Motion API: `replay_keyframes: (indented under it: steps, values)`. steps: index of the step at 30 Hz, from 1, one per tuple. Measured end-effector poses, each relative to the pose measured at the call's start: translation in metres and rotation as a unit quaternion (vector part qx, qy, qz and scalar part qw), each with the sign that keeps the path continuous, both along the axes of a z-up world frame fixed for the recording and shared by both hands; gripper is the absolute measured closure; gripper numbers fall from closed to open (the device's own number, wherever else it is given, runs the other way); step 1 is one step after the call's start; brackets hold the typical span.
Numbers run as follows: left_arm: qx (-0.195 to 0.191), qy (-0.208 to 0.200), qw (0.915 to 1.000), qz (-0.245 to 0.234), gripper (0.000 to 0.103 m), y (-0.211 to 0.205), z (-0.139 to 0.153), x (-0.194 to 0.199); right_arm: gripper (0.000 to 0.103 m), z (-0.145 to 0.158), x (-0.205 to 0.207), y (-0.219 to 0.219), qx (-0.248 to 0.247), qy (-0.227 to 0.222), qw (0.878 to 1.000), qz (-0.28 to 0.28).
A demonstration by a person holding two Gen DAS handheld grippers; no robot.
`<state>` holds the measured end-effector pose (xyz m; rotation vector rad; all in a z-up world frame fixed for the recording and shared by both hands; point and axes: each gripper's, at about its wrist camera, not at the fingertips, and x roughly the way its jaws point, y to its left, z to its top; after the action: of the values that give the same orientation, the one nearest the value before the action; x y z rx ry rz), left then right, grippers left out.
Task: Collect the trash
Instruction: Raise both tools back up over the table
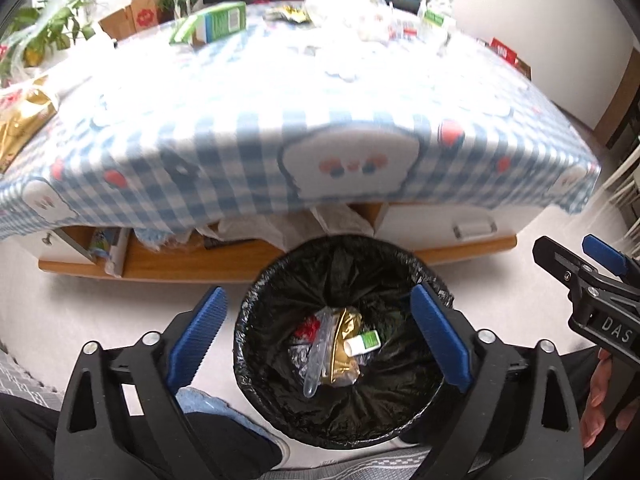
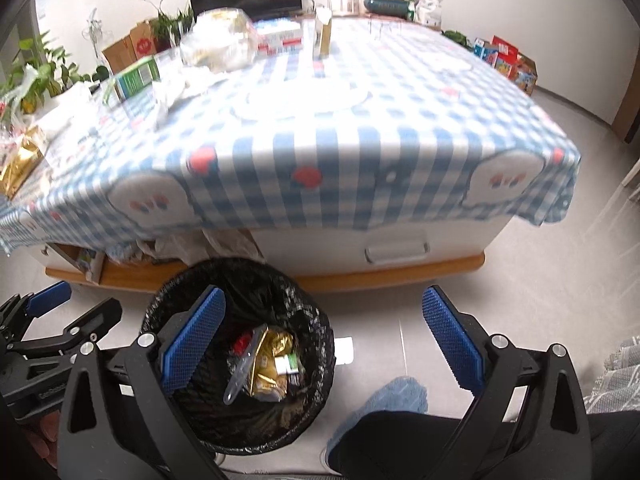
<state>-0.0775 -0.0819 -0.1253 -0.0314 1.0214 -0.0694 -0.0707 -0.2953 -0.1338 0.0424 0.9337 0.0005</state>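
Done: a gold wrapper point(image 1: 345, 346), a small green carton point(image 1: 362, 343) and a clear plastic piece point(image 1: 318, 356) are seen inside the trash bin point(image 1: 256, 392).
Left: a green box point(image 2: 136, 77), crumpled plastic point(image 2: 218, 46) and a gold bag point(image 2: 20, 164) are left on the bench point(image 2: 360, 128).
Jaws: the left gripper point(image 1: 316, 338) and the right gripper point(image 2: 324, 338) are both spread and empty.

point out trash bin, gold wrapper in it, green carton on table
trash bin point(image 1: 256, 396), left wrist view, black liner wall
gold wrapper point(image 1: 346, 354), left wrist view, middle of foil
green carton point(image 2: 134, 77), right wrist view, side face
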Motion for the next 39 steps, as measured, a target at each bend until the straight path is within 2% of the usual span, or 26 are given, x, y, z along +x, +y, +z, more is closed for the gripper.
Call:
replay_keyframes:
  steps: [3, 9, 16, 30, 39]
  values:
    - [-0.002, -0.013, 0.9999, 0.002, 0.006, 0.001, 0.015, 0.002, 0.008, 0.014, 0.002, 0.000, -0.002, -0.017, 1.000, 0.003]
    - [-0.002, -0.033, 0.9994, 0.004, 0.006, 0.004, 0.040, 0.011, 0.008, 0.038, 0.013, 0.003, -0.002, -0.047, 0.999, 0.014]
    - [0.003, -0.037, 0.9993, 0.005, 0.006, 0.007, 0.058, 0.042, 0.008, 0.057, 0.038, 0.008, -0.013, -0.063, 0.998, 0.026]
    - [-0.011, -0.044, 0.9988, 0.017, 0.006, 0.009, 0.079, 0.110, 0.008, 0.076, 0.101, 0.007, -0.019, -0.087, 0.995, 0.038]
    - [-0.001, -0.050, 0.9985, 0.022, 0.006, 0.009, 0.083, 0.147, 0.008, 0.083, 0.149, 0.003, -0.016, -0.093, 0.995, 0.033]
